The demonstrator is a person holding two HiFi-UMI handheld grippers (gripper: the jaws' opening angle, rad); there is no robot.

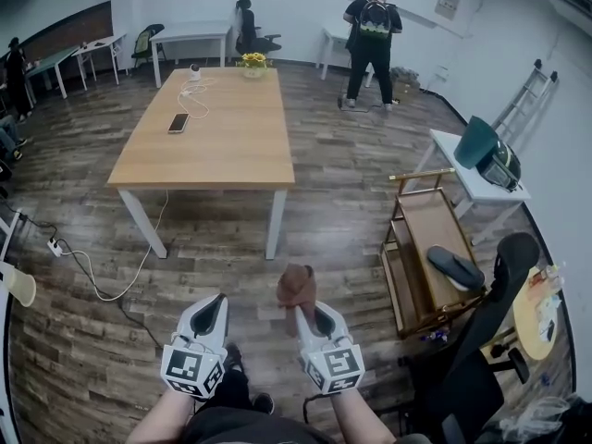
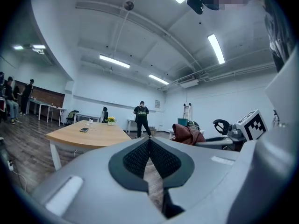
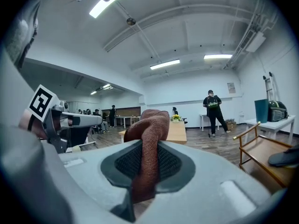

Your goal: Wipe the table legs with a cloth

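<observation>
A wooden table (image 1: pixel 217 128) with white legs (image 1: pixel 275 225) stands ahead of me in the head view; a second white leg (image 1: pixel 146 223) shows at its near left. My right gripper (image 1: pixel 305 314) is shut on a brown cloth (image 1: pixel 296 288), which bunches up above its jaws. The right gripper view shows the cloth (image 3: pixel 148 139) pinched between the dark pads. My left gripper (image 1: pixel 215 308) is shut with nothing in it; its pads (image 2: pixel 140 158) meet in the left gripper view. Both grippers hang well short of the table.
On the table lie a phone (image 1: pixel 178 123), a cable and a flower pot (image 1: pixel 253 63). A wooden cart (image 1: pixel 425 252) and a black chair (image 1: pixel 481 340) stand at the right. A cable with a power strip (image 1: pixel 55 246) runs over the floor at left. A person (image 1: pixel 372 44) stands far back.
</observation>
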